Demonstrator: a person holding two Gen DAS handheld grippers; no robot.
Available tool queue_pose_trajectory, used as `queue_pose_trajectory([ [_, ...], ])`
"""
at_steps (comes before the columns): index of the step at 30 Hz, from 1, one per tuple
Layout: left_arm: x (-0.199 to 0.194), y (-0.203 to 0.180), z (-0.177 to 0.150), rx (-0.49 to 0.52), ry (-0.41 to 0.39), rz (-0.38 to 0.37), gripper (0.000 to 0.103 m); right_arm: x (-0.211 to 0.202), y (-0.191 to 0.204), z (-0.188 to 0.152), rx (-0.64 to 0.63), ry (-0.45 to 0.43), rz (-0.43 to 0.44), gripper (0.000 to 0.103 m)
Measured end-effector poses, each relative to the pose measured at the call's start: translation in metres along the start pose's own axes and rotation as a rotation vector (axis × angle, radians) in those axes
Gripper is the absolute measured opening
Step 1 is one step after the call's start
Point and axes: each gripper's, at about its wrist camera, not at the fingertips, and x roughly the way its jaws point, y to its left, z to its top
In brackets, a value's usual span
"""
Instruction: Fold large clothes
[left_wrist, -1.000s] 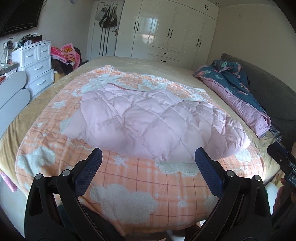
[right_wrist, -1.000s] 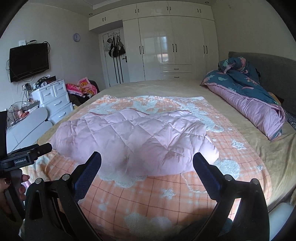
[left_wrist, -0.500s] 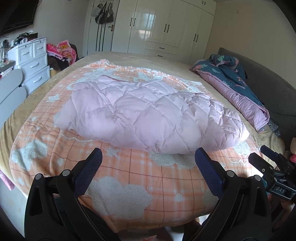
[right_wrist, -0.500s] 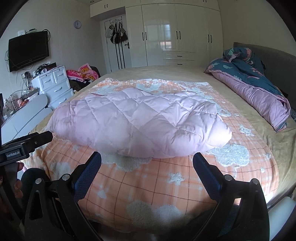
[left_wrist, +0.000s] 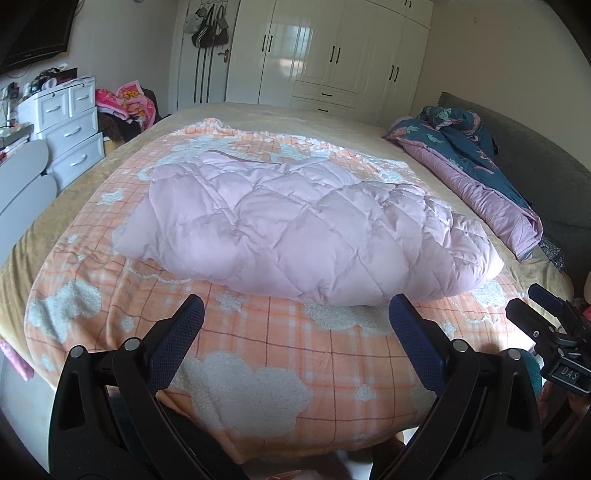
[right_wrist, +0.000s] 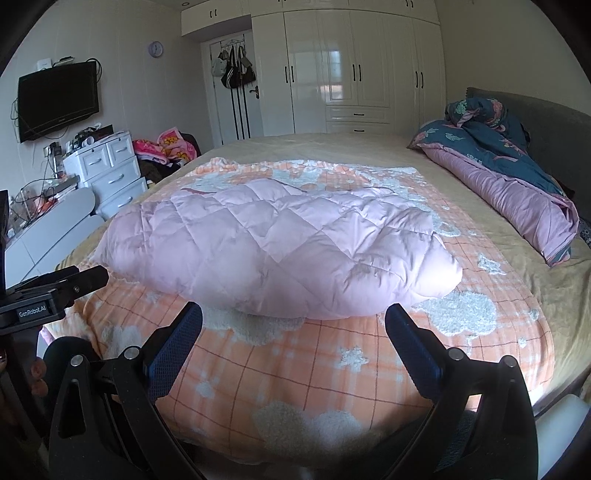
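Both grippers hang at the near edge of the bed, short of the garment and holding nothing: the left gripper (left_wrist: 295, 314) has its blue fingers spread wide over the orange blanket (left_wrist: 280, 339), and the right gripper (right_wrist: 293, 321) is just as wide, its fingertips close to the near hem but not touching it as far as I can tell

The task's thing, a pink quilted coat (left_wrist: 295, 229), lies across the middle of the blanket on the bed (right_wrist: 332, 147). It reads as a puffy, rounded bundle rather than a flat spread; no sleeves stick out to either side, and a darker pink edge (right_wrist: 288, 184) shows along the far side, perhaps the collar or lining. My guess is that at least one fold is already in, with the sleeves tucked under or inside, though the pictures do not show the layers

What seems left: either another fold to make the bundle more compact, or pressing it flat and squaring the edges. The down filling looks springy, so a fold may puff open again

A rolled teal and purple quilt (right_wrist: 517, 177) lies well apart by the headboard
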Motion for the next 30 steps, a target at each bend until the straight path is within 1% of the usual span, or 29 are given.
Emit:
queue_pose_trajectory([
  [30, -0.0045, 0.0008, -0.0004, 0.008, -0.004, 0.013, 0.094, -0.0043, 0.0029, 0.0017, 0.001, -0.01, 0.0, 0.099],
])
